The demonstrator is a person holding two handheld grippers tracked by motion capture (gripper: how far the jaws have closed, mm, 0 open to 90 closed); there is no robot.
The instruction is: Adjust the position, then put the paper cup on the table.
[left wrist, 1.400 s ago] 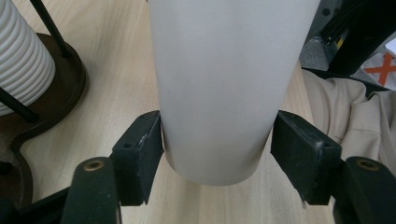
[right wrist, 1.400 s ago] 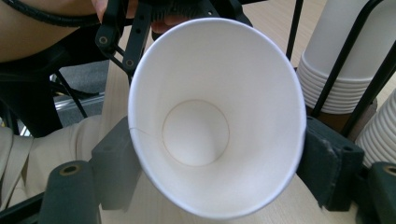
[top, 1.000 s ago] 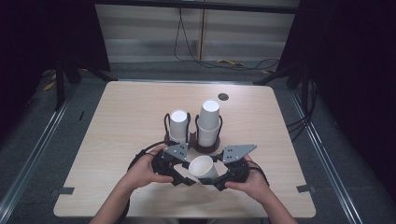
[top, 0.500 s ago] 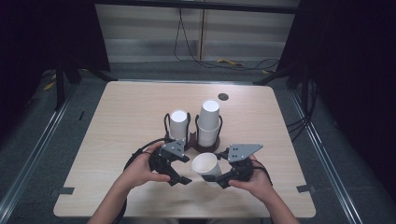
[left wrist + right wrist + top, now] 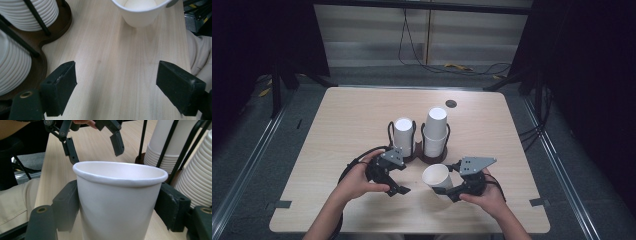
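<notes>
My right gripper (image 5: 451, 191) clamps a single white paper cup (image 5: 436, 177) by its sides, mouth up, just over the near middle of the table (image 5: 342, 120); in the right gripper view both pads press its wall. My left gripper (image 5: 395, 182) sits just beside it, its jaws having just been opening, now wide with only bare wood between them. Beyond both stands the dark wire-posted holder (image 5: 424, 156) with two stacks of upturned cups (image 5: 435, 131). I judge the cup is separated and handed over to one side; setting it down or placing it somewhere is what remains.
</notes>
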